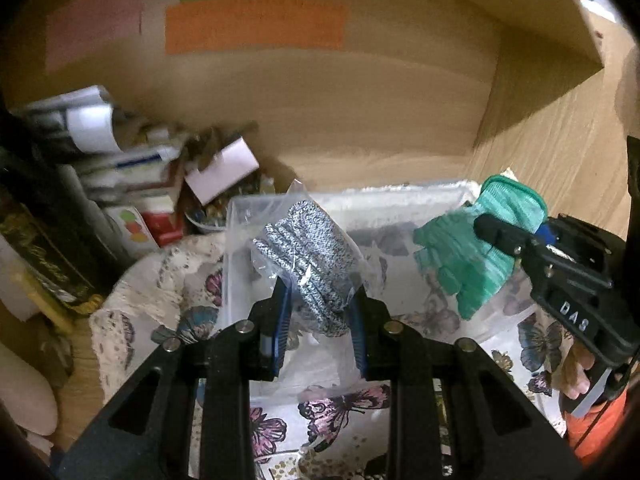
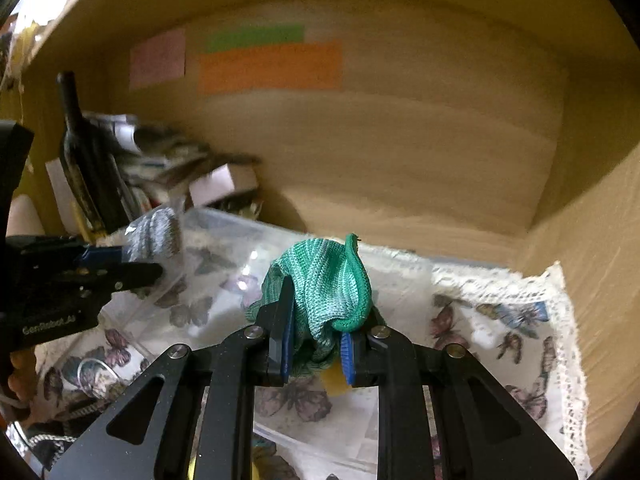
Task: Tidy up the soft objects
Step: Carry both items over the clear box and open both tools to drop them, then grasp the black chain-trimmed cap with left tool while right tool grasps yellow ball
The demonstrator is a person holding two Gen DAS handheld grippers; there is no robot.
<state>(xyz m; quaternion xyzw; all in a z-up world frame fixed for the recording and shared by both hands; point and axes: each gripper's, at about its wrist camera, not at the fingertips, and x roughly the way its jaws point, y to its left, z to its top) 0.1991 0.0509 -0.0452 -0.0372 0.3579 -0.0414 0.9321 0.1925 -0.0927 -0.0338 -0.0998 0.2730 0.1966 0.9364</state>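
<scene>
My left gripper (image 1: 320, 300) is shut on a grey-and-white knitted glove in a clear plastic bag (image 1: 308, 252), held above a clear plastic bin (image 1: 236, 216). It also shows in the right wrist view (image 2: 156, 232) at the left. My right gripper (image 2: 316, 320) is shut on a green knitted glove (image 2: 328, 280), held over the bin. In the left wrist view the green glove (image 1: 464, 256) hangs from the right gripper (image 1: 500, 236) at the right, fingers down.
The bin stands on a butterfly-print cloth (image 2: 500, 320) inside a wooden cabinet. A dark wine bottle (image 2: 76, 148), boxes and papers (image 1: 120, 168) crowd the left side. Coloured paper notes (image 2: 272, 64) stick to the back wall. The cabinet's right wall (image 2: 600, 260) is close.
</scene>
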